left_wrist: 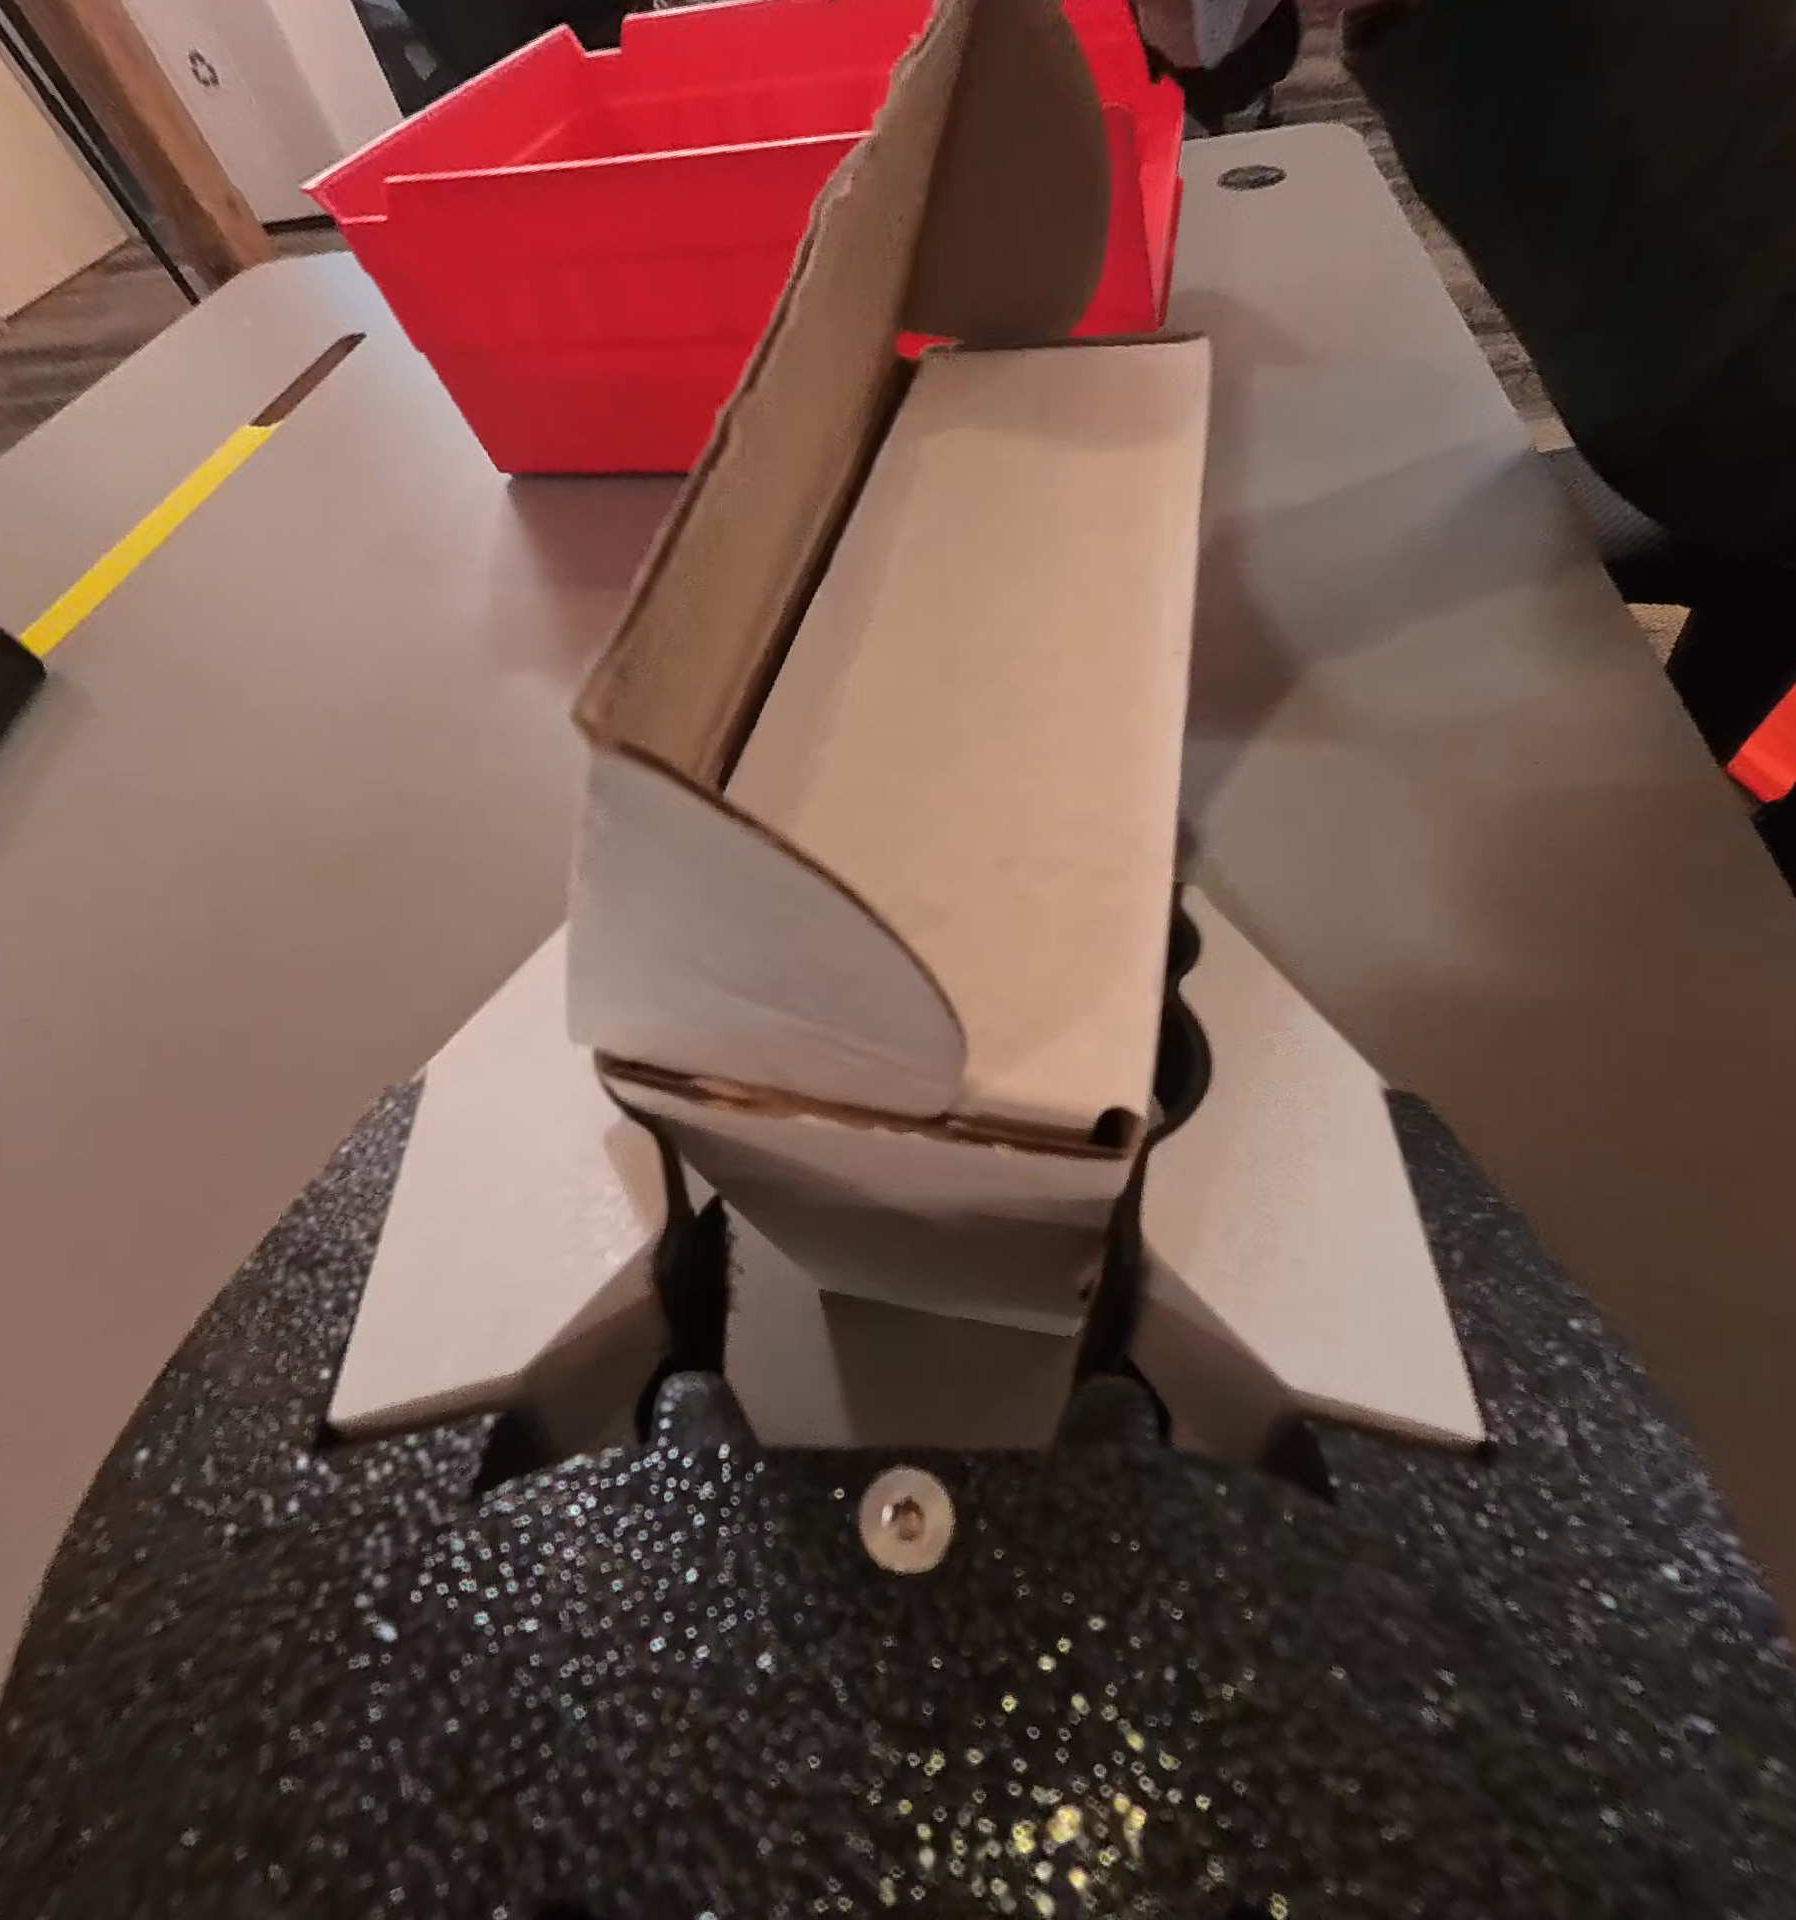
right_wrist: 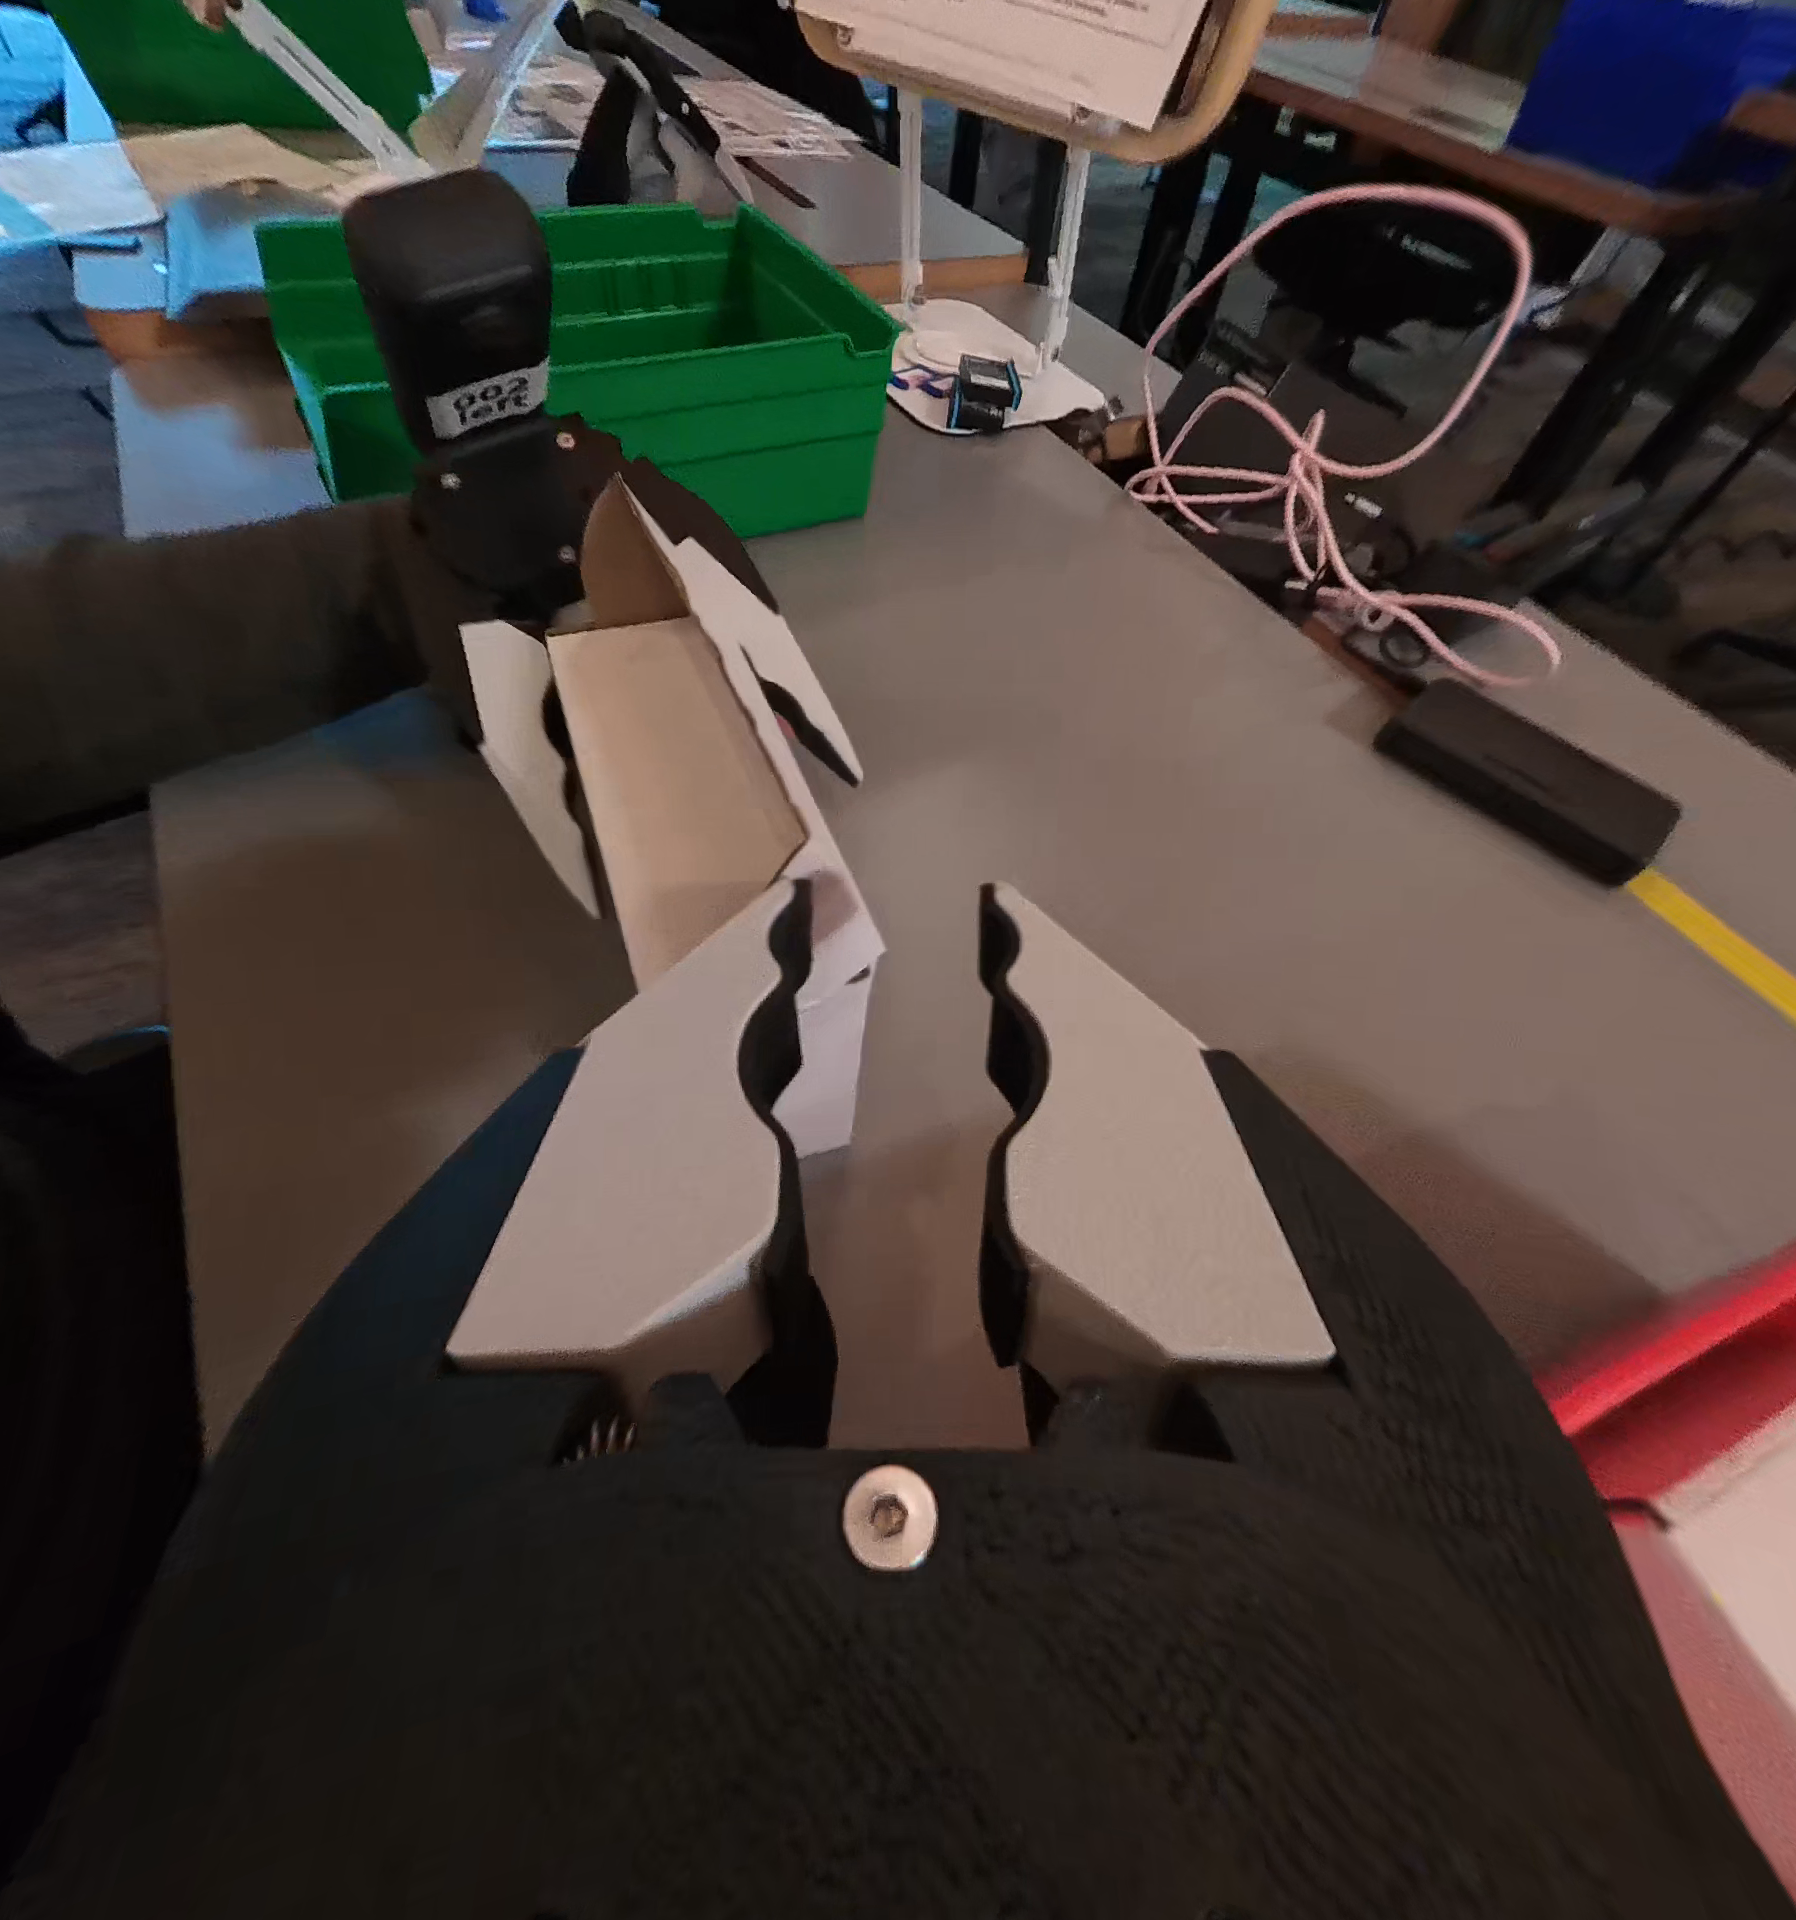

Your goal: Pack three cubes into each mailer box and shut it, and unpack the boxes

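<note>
A white mailer box (left_wrist: 977, 675) with a brown inside sits between the fingers of my left gripper (left_wrist: 873, 935), tilted, its lid half raised. The right pad (left_wrist: 1185, 1039) lies against its side wall; the box hides the left fingertip. In the right wrist view the left gripper (right_wrist: 725, 842) clamps the box (right_wrist: 665, 769) from both sides, and the part of the inside that shows is bare. No cubes show in either view. My right gripper (right_wrist: 894, 904) is open and empty over the table, its left fingertip (right_wrist: 795, 904) just in front of the box's near corner.
A red bin (left_wrist: 613, 312) stands behind the box and shows at the right edge of the right wrist view (right_wrist: 1704, 1351). A green bin (right_wrist: 717, 343), a black flat device (right_wrist: 1528, 779), a pink cable (right_wrist: 1320, 468) and a yellow tape line (right_wrist: 1746, 977) are on the grey table (right_wrist: 1133, 727). From the left gripper's tips to the black flat device (right_wrist: 1528, 779) is close to 35 cm.
</note>
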